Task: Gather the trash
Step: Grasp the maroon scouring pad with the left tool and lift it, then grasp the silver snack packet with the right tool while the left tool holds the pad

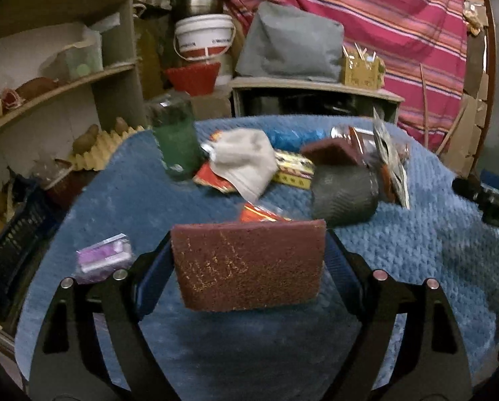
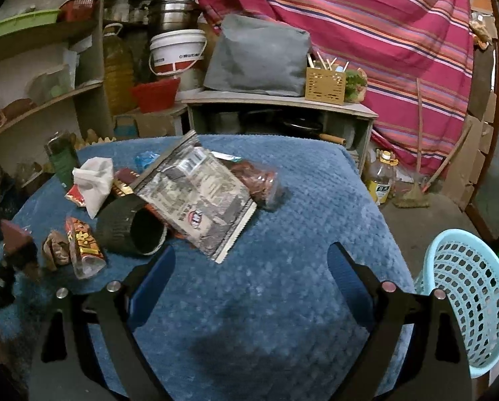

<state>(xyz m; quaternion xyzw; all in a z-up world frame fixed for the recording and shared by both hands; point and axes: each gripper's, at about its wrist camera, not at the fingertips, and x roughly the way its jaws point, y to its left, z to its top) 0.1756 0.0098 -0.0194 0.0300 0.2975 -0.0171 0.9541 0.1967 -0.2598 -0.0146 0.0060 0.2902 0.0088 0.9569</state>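
Observation:
My left gripper (image 1: 249, 260) is shut on a maroon scouring pad (image 1: 249, 264) and holds it above the blue cloth-covered table (image 1: 416, 250). Beyond it lie trash items: a white crumpled cloth (image 1: 246, 163), red wrappers (image 1: 263, 215), a dark cup on its side (image 1: 344, 197) and a purple packet (image 1: 104, 260). My right gripper (image 2: 251, 260) is open and empty above the table (image 2: 299, 200). In the right wrist view a large grey foil bag (image 2: 199, 197), the dark cup (image 2: 132, 230) and a red-yellow wrapper (image 2: 85, 247) lie ahead. A light-blue basket (image 2: 467, 300) stands at the right.
A green jar (image 1: 176, 140) stands at the table's far left. Shelves (image 1: 48, 93) with clutter are on the left, a low cabinet (image 2: 276, 113) with a grey bag behind, and a striped curtain (image 2: 383, 33) at the back. An oil bottle (image 2: 381, 180) stands on the floor.

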